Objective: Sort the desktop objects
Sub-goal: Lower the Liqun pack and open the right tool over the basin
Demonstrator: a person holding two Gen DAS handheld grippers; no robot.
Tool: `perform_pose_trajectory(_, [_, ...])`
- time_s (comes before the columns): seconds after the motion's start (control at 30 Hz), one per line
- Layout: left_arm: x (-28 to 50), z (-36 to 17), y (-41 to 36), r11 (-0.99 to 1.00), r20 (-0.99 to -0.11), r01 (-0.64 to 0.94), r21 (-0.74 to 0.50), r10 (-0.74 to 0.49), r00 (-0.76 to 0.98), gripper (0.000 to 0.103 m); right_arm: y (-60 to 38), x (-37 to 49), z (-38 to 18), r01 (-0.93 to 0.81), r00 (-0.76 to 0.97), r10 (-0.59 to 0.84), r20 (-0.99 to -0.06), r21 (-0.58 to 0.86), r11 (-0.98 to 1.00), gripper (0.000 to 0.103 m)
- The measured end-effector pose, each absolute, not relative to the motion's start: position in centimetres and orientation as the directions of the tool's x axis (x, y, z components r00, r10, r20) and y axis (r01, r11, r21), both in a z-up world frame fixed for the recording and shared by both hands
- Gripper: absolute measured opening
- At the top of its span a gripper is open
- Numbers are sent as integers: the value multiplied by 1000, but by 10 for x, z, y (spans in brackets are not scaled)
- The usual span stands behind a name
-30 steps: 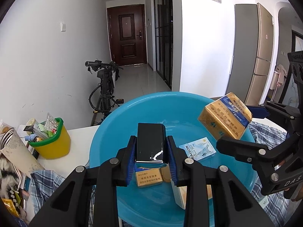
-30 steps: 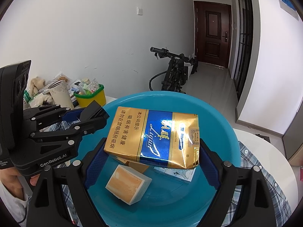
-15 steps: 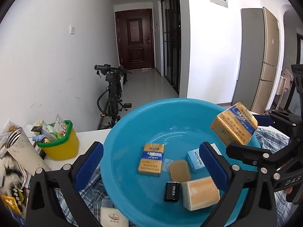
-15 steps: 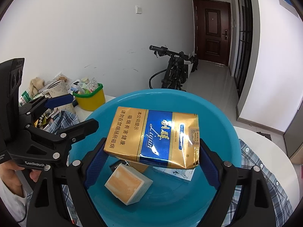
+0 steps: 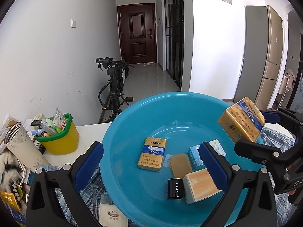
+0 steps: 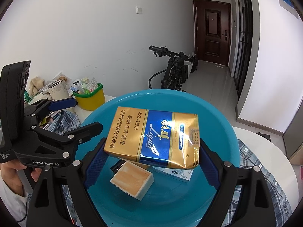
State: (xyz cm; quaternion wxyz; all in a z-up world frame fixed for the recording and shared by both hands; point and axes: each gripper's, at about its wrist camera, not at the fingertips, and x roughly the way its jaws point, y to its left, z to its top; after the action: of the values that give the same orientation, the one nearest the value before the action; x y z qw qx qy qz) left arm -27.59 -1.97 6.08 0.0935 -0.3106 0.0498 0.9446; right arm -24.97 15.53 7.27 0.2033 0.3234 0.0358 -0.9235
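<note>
A blue plastic basin (image 5: 132,113) holds a gold-and-blue cigarette pack (image 5: 151,156), a tan oval bar (image 5: 180,162), a light blue box (image 5: 196,156), an orange-and-white box (image 5: 200,186) and a small black box (image 5: 175,188). My left gripper (image 5: 151,151) hovers over the basin's near side, open wide with nothing between its pads; in the right wrist view the left gripper (image 6: 79,116) is at the left. My right gripper (image 6: 152,147) is shut on a larger gold-and-blue pack (image 6: 153,138), held above the basin (image 6: 217,113). That held pack (image 5: 241,120) is at the right in the left wrist view.
A yellow bin with a green rim (image 5: 58,138), full of small items, stands left of the basin on the white table (image 5: 89,132). A patterned tumbler (image 5: 20,147) and clutter lie further left. Plaid cloth (image 5: 89,187) and a white packet (image 5: 111,215) sit under the basin's near edge. A bicycle (image 5: 113,90) stands behind.
My left gripper opened and let go of the small black box, which now lies in the basin beside the orange-and-white box. The right gripper kept still with its pack.
</note>
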Motion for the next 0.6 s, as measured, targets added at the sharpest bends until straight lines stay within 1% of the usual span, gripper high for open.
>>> perform_pose_trajectory(0.43, [-277,59,-17,-977,-605,-210,20,155,-781,103,156,-249,73,394,-705,-347,-618,66,-917,88])
perform_pose_trajectory(0.6, [-275,59,-16,-978,-605,-206,40,140,-784,103,154,-249,74,408,-698,-369,-614,82,-909,88])
